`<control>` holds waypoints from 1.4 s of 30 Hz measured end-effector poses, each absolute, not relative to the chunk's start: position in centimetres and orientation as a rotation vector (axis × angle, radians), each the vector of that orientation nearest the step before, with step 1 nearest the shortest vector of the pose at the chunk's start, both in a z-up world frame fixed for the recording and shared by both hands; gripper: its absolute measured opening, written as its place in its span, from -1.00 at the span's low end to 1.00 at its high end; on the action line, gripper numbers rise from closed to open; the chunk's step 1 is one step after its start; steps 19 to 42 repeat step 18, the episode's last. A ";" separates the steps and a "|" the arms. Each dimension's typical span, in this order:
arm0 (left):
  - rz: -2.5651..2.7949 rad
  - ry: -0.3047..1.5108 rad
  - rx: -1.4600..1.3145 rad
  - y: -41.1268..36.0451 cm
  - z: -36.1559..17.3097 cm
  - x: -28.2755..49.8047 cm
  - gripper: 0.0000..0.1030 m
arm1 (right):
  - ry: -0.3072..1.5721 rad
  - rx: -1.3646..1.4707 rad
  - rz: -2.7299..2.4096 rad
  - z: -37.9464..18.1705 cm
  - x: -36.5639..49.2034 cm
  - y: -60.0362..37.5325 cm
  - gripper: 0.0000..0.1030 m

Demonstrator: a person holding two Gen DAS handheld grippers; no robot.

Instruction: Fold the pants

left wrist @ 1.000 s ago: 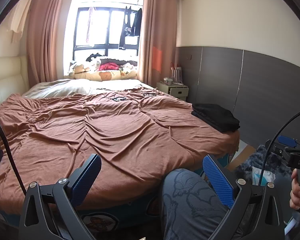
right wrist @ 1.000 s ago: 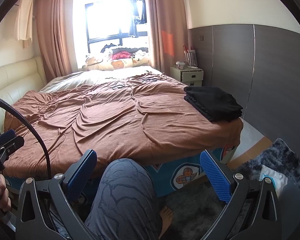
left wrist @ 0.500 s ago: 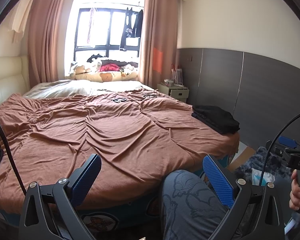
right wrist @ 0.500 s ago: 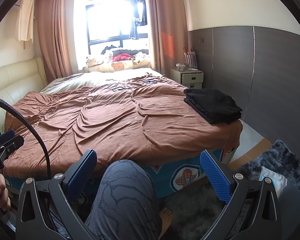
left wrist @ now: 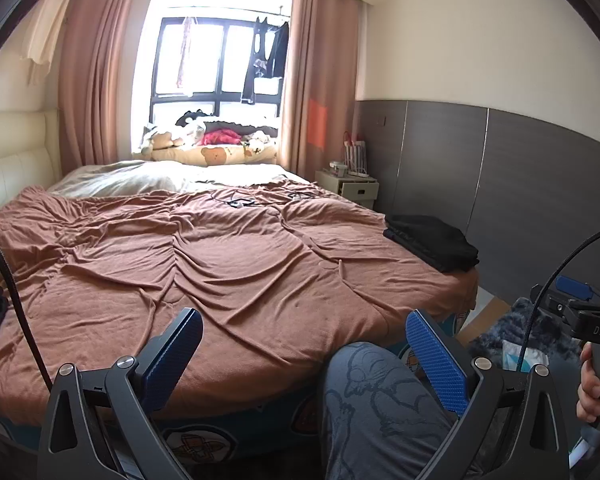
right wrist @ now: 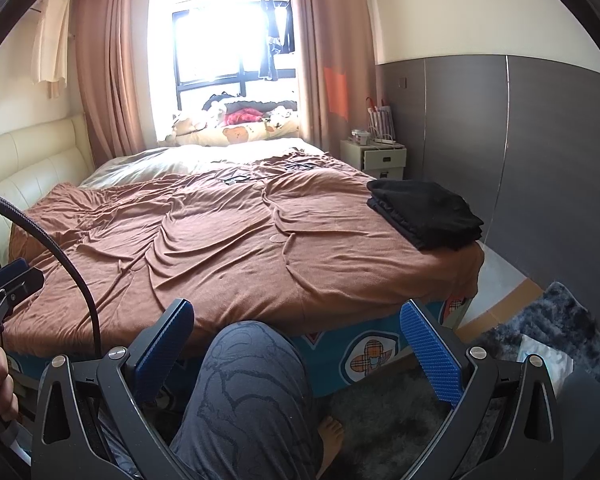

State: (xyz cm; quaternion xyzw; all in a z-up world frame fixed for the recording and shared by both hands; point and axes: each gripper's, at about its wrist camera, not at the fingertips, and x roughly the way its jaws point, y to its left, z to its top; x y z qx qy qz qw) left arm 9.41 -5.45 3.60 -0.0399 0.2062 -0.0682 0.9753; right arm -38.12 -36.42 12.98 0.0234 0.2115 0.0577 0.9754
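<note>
While both grippers hang low at the foot of the bed, the nearest thing before them is the person's knee (right wrist: 252, 376) in grey printed trousers, which fills the gap between the blue pads of each. The left gripper (left wrist: 304, 356) stands with its jaws spread wide and nothing between them, and the right gripper (right wrist: 296, 348) is likewise wide apart and empty. At the right edge of the left wrist view a hand (left wrist: 592, 388) grips the handle of the other tool, with a black cable arcing up from it. A bare foot (right wrist: 332, 430) rests on the dark shaggy rug (right wrist: 560, 320) beside the bed's patterned blue base (right wrist: 372, 356). Beyond the knee spreads the bed (left wrist: 220, 264), covered by a rumpled brown blanket with long creases across it. The pants (right wrist: 424, 212) lie on the bed's near right corner, close to the edge, well apart from both grippers: black, already folded into a neat flat stack with layered edges showing on the near side. Past them a small cream nightstand (right wrist: 380, 156) stands against the grey panelled wall. Farthest off, plush toys (left wrist: 208, 144) and a bear-print pillow line the sill below the bright window (left wrist: 216, 64), framed by pink curtains.
</note>
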 end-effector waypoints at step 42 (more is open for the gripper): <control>-0.130 0.393 -0.083 -5.2 3.9 8.4 0.99 | 0.421 0.041 0.119 13.1 -38.4 -36.5 1.00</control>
